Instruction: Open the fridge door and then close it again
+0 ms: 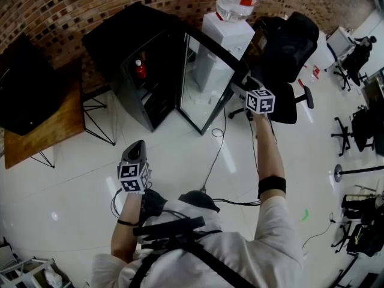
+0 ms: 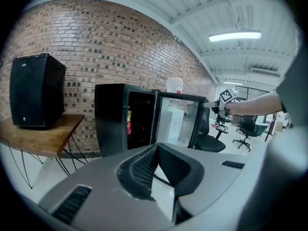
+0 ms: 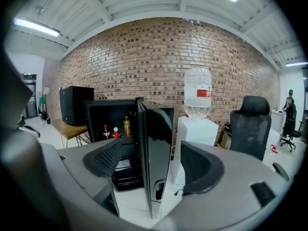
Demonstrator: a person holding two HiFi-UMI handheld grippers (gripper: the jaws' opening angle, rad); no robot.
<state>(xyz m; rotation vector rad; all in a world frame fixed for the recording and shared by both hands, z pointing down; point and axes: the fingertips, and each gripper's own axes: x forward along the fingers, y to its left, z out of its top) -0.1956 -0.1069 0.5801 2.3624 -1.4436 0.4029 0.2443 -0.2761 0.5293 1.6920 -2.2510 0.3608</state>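
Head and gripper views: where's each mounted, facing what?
Head view: on the head, steeply down at the open fridge; left gripper, right gripper, arms, torso show.
Left gripper view: on that gripper, over shut jaws toward the fridge; right arm shows.
Right gripper view: on that gripper, open jaws framing the door.
Shared: fridge and door.

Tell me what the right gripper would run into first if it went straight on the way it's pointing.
Most likely the open fridge door: its free edge stands framed between the right gripper's wide-apart jaws, which hold nothing. The head view suggests it is close, though depth is hard to judge.
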